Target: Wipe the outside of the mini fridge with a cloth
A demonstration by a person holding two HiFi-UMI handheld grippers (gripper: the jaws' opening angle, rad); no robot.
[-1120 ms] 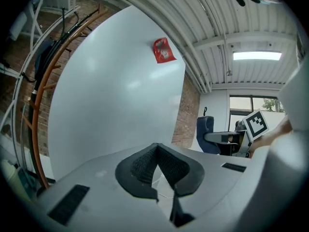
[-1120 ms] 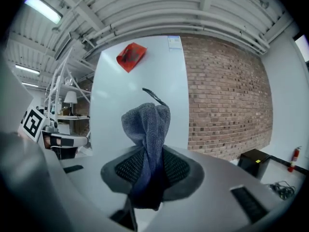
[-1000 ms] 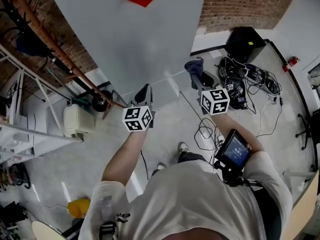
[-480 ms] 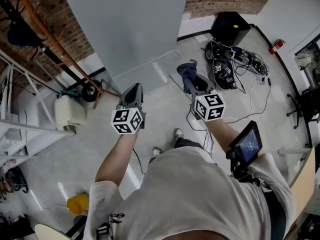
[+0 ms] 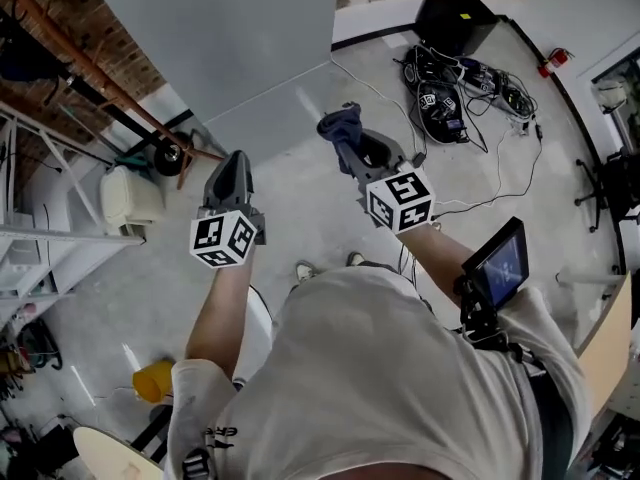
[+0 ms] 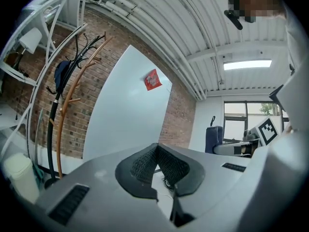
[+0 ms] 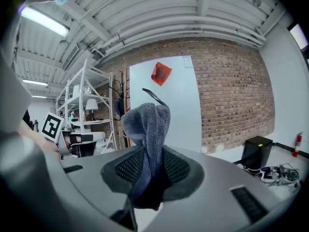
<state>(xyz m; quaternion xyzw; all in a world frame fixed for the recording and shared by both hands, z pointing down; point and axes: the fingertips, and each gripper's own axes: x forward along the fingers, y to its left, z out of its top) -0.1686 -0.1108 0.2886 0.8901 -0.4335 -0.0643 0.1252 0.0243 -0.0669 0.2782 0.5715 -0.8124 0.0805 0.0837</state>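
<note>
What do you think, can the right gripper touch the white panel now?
Probably not yet. Nothing blocks the right gripper and its blue cloth, but bare floor lies before the white panel. A step closer seems needed.

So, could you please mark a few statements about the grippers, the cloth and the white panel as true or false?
1. The right gripper has a blue cloth clamped between its jaws. True.
2. The left gripper grips a cloth too. False: its jaws are together with nothing between them.
3. The cloth is pressed against the white panel. False: it is held in the air, apart from the panel.
4. A red sticker sits on the panel. True.
</note>
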